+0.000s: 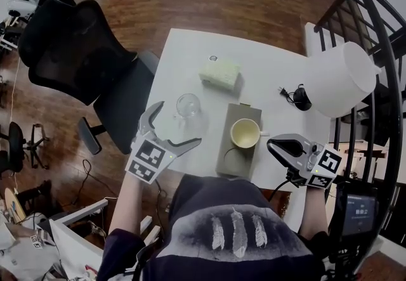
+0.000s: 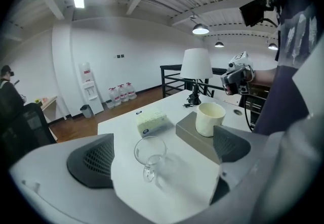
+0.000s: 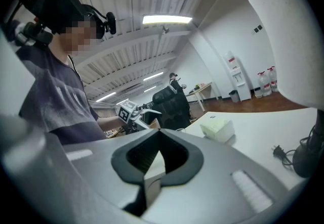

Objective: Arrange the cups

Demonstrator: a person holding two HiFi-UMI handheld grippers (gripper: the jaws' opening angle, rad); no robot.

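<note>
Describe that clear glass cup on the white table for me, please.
The glass cup is clear, looks empty, and has a round rim and one small handle turned toward the left gripper. It stands upright on the white table, left of the grey block, just ahead of the gripper's open jaws, which do not touch it.

one glass cup (image 1: 188,105) and one cream mug (image 1: 245,132). one grey tray (image 1: 236,162), one tissue pack (image 1: 220,73), one white lamp (image 1: 339,80), one table (image 1: 184,58), one black chair (image 1: 76,51) beside it.
</note>
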